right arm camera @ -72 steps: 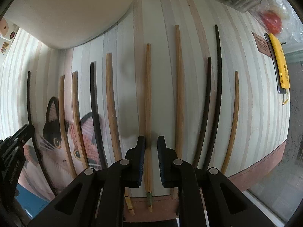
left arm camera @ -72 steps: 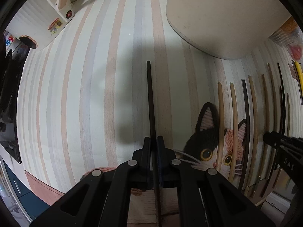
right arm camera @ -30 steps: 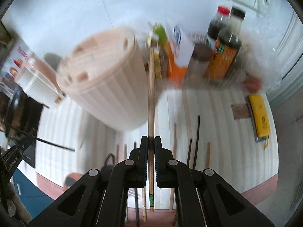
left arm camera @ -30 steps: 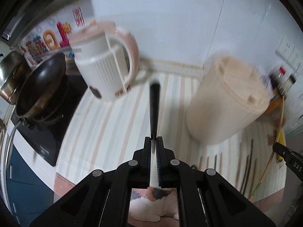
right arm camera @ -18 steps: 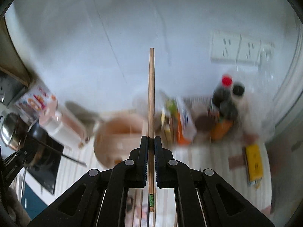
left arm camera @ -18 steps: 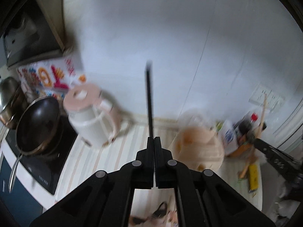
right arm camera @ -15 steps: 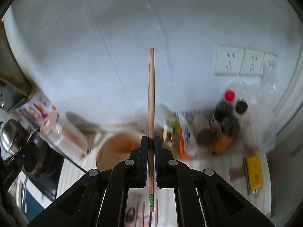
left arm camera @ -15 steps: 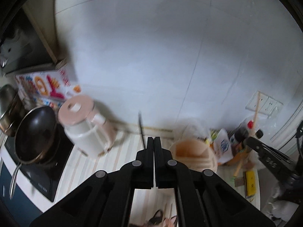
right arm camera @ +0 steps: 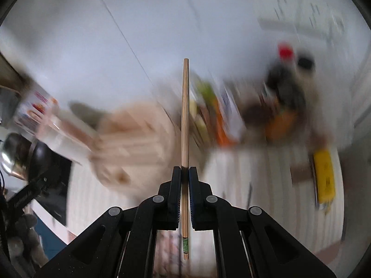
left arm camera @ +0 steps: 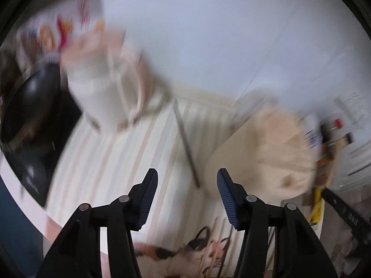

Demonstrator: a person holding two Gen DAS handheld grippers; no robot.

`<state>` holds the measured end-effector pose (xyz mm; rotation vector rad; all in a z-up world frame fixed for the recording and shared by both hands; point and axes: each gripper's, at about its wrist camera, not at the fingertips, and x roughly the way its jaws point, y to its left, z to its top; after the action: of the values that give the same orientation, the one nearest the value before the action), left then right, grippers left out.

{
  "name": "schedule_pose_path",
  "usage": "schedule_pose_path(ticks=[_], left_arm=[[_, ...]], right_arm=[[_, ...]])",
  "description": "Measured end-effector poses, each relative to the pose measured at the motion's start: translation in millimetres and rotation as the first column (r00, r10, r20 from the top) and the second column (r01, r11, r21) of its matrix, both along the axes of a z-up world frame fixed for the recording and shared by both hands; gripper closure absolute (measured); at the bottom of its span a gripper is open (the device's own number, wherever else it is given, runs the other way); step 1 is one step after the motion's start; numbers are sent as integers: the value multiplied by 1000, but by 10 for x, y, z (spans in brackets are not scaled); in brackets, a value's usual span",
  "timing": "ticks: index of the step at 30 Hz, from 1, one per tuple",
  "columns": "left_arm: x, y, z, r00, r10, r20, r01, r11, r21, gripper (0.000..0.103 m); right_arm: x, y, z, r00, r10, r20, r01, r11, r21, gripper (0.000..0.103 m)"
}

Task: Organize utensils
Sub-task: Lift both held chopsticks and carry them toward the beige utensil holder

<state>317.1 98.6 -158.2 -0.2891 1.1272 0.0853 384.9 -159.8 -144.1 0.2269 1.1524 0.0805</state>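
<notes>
Presently your left gripper [left arm camera: 187, 194] is opening, nothing between its pads; a dark chopstick [left arm camera: 186, 144] lies ahead. Your right gripper [right arm camera: 185, 185] clamps a wooden chopstick [right arm camera: 184, 115], unplaced; others remain below.

On the worktop [left arm camera: 111, 162], a loose chopstick [left arm camera: 186, 143] lies between the kettle [left arm camera: 102, 92] at the left and the round container [left arm camera: 273, 153] at the right. Bottles [right arm camera: 289, 85] stand against the wall behind the container, and more chopsticks [left arm camera: 222, 243] lie on a mat [left arm camera: 204, 254] in front.
</notes>
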Motion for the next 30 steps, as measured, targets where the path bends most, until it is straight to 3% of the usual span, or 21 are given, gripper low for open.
schedule_pose_path(ticks=[3,6,11,20,22,23,25,30], left_arm=[[88,89,-617,994,51,-101,-58,996,-67,53],[266,153,-1054,978,103,-183,-124,986,-111,53],[704,94,-1453,966,106,-235,-129,988,-85,54],[1261,-54,-1825,958,75,-276,-76,997,8,55],[1346,-160,-1830,961,58,-271,-39,996,75,59],[1369,-207,-1829,960,55,-273,-24,993,114,68],[1394,-286,-1804,965,33,-261,4,990,141,97],[1242,-345,-1797,962,24,-272,36,976,216,99]], right_arm=[[-96,-116,-544,992,-46,-117,47,999,8,97],[-112,-130,-1044,975,-80,-210,77,997,-21,97],[-118,-85,-1585,949,-124,-291,106,991,-77,97],[-152,-89,-1879,928,-182,-325,146,980,-134,97],[-183,-80,-1931,925,-192,-329,152,978,-143,96],[-194,-85,-1943,923,-199,-331,157,976,-149,97],[-178,-72,-1959,919,-204,-337,159,975,-155,97],[-161,-69,-1983,912,-210,-353,160,973,-165,96]])
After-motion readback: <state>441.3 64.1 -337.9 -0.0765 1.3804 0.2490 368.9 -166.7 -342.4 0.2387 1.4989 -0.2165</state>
